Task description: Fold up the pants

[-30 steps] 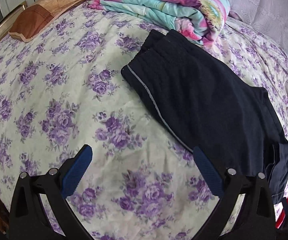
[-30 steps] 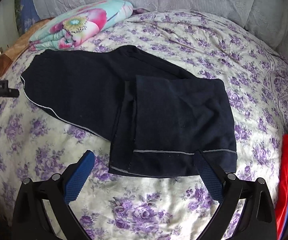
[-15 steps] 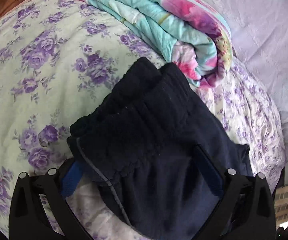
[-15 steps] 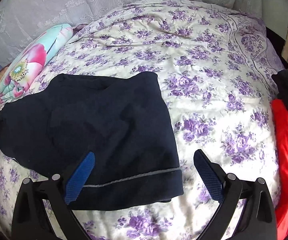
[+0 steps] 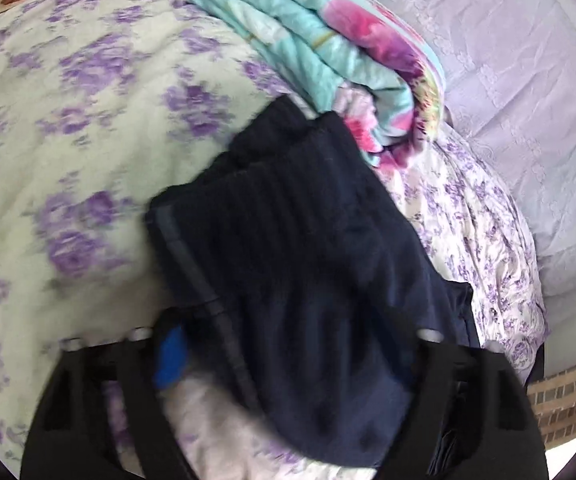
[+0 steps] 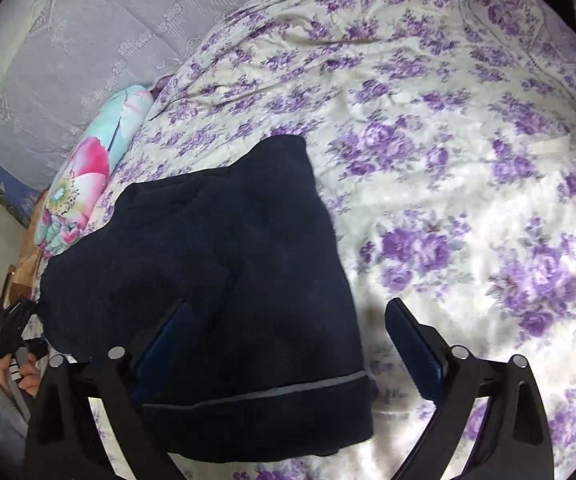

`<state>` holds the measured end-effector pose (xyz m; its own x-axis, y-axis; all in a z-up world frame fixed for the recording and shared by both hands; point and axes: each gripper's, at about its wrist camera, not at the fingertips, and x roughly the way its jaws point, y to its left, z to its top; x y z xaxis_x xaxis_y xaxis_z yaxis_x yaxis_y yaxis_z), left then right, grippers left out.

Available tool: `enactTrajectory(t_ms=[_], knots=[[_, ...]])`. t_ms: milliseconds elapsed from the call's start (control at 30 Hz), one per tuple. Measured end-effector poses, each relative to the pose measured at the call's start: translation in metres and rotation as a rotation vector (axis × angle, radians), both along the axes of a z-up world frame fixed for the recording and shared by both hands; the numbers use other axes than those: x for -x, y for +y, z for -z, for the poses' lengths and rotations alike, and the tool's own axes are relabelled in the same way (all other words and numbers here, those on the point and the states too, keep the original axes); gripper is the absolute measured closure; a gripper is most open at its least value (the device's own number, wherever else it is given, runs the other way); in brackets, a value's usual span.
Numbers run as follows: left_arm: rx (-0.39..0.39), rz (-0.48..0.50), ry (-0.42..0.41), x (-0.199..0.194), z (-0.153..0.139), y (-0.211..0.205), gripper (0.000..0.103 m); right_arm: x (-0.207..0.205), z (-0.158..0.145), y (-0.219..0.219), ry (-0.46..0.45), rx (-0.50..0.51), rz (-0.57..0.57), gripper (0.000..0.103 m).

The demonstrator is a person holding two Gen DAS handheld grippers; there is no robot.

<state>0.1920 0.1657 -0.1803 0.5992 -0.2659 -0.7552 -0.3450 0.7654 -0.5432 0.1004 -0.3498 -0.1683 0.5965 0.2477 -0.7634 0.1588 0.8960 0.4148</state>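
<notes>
No readable writing or brand that we can see. Dark pants lie on the floral bed, lower centre in both views, waistband end touching the folded quilt at top. Left gripper jaws spread, closing, waistband cloth between them; a second ago they were over bare bedspread. Right gripper jaws spread, closing around the hem end; we've moved in closer there too.
</notes>
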Motion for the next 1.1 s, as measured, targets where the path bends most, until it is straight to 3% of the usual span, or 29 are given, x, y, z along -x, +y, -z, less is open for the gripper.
enactTrajectory(t_ms=[33,100,167,200,233,267,333,433,533,733,867,1000,1100], knots=[[-0.031,0.002,0.011,-0.005,0.0,-0.008,0.005,-0.006,0.004,0.008,0.019,0.02,-0.026,0.022],[-0.114,-0.03,0.046,-0.016,0.001,-0.02,0.005,-0.009,0.007,0.019,0.019,0.072,-0.057,0.028],[-0.111,-0.076,0.039,-0.018,0.001,-0.022,0.005,-0.009,0.004,0.015,0.026,0.041,-0.048,0.041],[-0.086,-0.095,0.029,-0.016,0.0,-0.019,0.008,-0.005,0.002,0.009,0.027,0.008,-0.034,0.056],[-0.064,-0.113,0.021,-0.011,-0.002,-0.015,0.022,-0.002,0.001,0.001,0.03,-0.035,-0.021,0.069],[-0.049,-0.123,0.019,-0.008,-0.003,-0.01,0.029,0.0,0.0,-0.004,0.037,-0.066,-0.012,0.073],[-0.001,-0.095,-0.001,-0.002,-0.005,-0.003,0.052,0.005,-0.004,-0.008,0.042,-0.098,-0.008,0.079],[0.007,-0.042,-0.031,0.005,-0.016,0.0,0.072,0.005,-0.015,-0.001,0.03,-0.079,-0.011,0.083],[0.028,-0.017,-0.072,0.015,-0.033,0.001,0.079,0.008,-0.032,0.0,0.009,-0.094,-0.015,0.087],[0.068,0.037,-0.122,0.044,-0.072,-0.002,0.081,0.04,-0.072,-0.012,-0.025,-0.093,-0.048,0.089],[0.066,0.091,-0.113,0.088,-0.091,-0.007,0.081,0.081,-0.091,-0.023,-0.021,-0.091,-0.05,0.089],[0.079,0.127,-0.042,0.148,-0.087,-0.01,0.081,0.139,-0.1,-0.036,0.006,-0.092,-0.035,0.089],[0.044,0.155,-0.004,0.19,-0.071,-0.015,0.081,0.175,-0.081,-0.041,0.061,-0.09,-0.018,0.089]])
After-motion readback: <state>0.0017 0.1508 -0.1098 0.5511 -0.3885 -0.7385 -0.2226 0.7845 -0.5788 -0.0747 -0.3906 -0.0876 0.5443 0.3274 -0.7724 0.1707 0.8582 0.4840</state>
